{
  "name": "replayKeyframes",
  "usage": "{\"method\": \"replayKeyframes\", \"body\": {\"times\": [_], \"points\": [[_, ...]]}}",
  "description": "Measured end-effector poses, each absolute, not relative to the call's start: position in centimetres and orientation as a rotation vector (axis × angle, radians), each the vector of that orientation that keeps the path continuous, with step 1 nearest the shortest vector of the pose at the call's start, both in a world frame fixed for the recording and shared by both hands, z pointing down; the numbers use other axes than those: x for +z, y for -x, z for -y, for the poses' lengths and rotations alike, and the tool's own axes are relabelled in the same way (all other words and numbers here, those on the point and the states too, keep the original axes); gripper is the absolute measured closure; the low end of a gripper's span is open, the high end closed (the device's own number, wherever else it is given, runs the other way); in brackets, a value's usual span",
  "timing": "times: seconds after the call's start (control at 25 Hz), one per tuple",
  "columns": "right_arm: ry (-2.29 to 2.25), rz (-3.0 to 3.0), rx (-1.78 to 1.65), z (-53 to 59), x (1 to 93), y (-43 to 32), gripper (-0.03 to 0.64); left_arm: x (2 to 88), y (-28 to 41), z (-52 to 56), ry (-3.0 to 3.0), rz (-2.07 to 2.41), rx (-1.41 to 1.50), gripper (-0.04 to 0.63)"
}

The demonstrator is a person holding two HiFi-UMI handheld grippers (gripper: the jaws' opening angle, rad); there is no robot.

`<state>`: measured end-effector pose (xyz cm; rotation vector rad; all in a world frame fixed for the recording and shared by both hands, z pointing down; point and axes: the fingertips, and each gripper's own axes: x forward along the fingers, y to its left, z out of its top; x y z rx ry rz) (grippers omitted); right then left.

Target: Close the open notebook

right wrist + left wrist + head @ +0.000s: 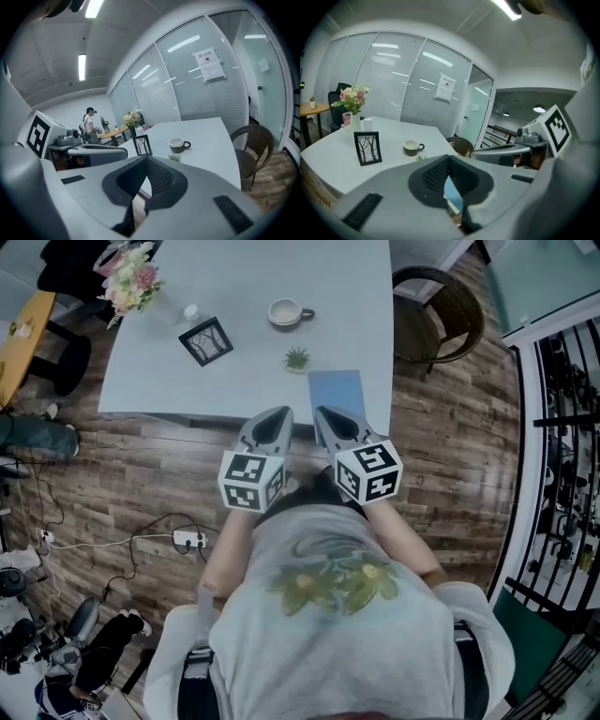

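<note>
A: Can you see the whole notebook (335, 388)?
B: No. In the head view its near edge hides behind the right gripper (326, 418). In the left gripper view only a thin blue bit of the notebook (453, 194) peeks through the gap in the fingers (435, 175).
A: And the counter (244, 371)?
B: Its far side, past the notebook, is cut off by the top of the picture. Someone's legs (37, 435), far left of the notebook, get cut off too.
A: What does the paper (208, 64) on the glass say?
B: The print is too small to read.
A: And the hands?
B: Hidden under the marker cubes (251, 480).
</note>
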<state>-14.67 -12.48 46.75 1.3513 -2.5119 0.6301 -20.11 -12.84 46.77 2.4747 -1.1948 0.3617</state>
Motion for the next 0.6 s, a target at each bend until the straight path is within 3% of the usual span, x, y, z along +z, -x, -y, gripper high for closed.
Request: {"method": "replayKeyframes", "body": {"times": [0.6], "points": [[-1.262,2.549,0.631,11.6,46.1,14.2,0.6,45.8,19.5,11.7,-2.445,1.256,0.349,0.591]]}}
